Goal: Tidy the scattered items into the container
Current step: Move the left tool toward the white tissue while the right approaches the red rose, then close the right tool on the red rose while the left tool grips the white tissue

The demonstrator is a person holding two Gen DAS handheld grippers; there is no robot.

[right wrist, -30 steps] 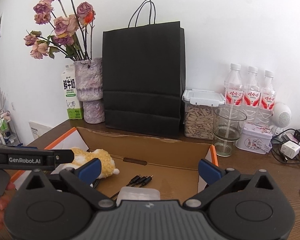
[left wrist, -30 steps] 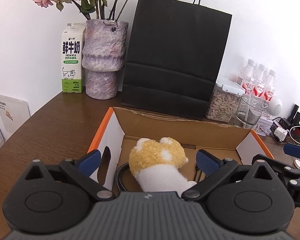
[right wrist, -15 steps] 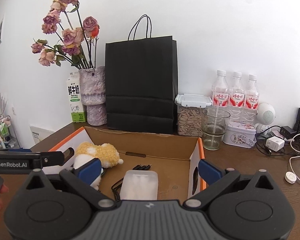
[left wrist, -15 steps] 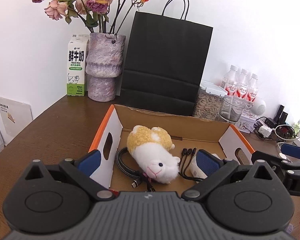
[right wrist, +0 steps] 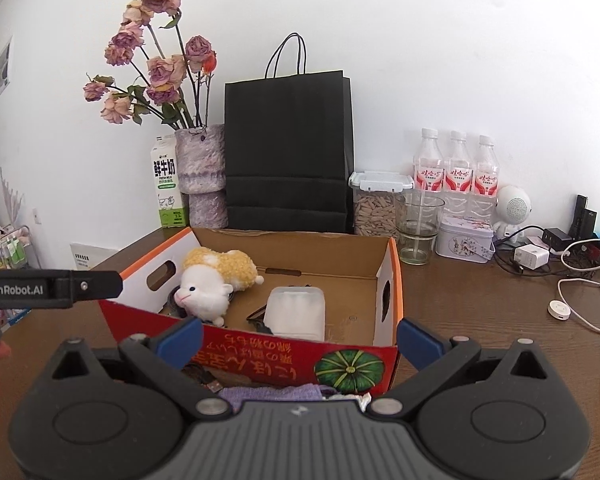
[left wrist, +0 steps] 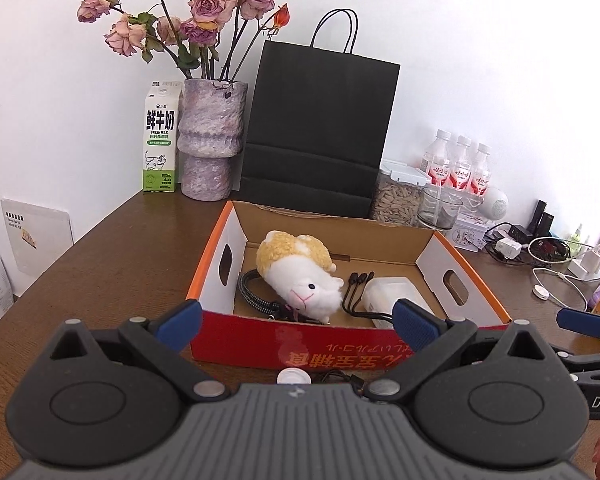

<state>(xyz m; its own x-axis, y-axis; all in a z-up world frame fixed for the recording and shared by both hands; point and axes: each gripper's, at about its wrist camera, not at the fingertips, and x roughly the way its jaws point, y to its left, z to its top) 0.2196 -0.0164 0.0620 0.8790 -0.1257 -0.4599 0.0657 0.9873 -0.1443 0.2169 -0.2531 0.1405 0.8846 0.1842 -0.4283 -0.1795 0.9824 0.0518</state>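
With both tools drawn back from the box since a second ago, when the left gripper (left wrist: 296,322) sat low over the plush sheep (left wrist: 300,274) inside it, the cardboard box (left wrist: 340,346) now shows its whole red front wall in both wrist views. The left gripper's blue-padded fingers stand wide apart and hold nothing; the right gripper (right wrist: 300,338) is likewise spread wide and empty, its frame visible at the right edge of the left view. The sheep lies on its side on the box floor near the left wall, face toward the cameras, resting partly on a coiled braided cable (left wrist: 252,290); beside it lie a multi-head charging cable (left wrist: 358,280) and a translucent white plastic case (left wrist: 392,296). The retreat exposes items still outside the container: a small white round cap (left wrist: 294,378) and a dark cable end (left wrist: 340,378) on the wooden table (left wrist: 100,264) just in front of the box, and, in the right view, a lilac cloth (right wrist: 276,394) close under the right gripper. Judged from this layout, the sheep's placement is complete and the tidying is only partly done; the cloth and the cap appear to be the nearest remaining candidates. Background clutter (black paper bag (left wrist: 320,128), vase of dried roses (left wrist: 210,140), milk carton (left wrist: 161,138)) stands well behind the box.
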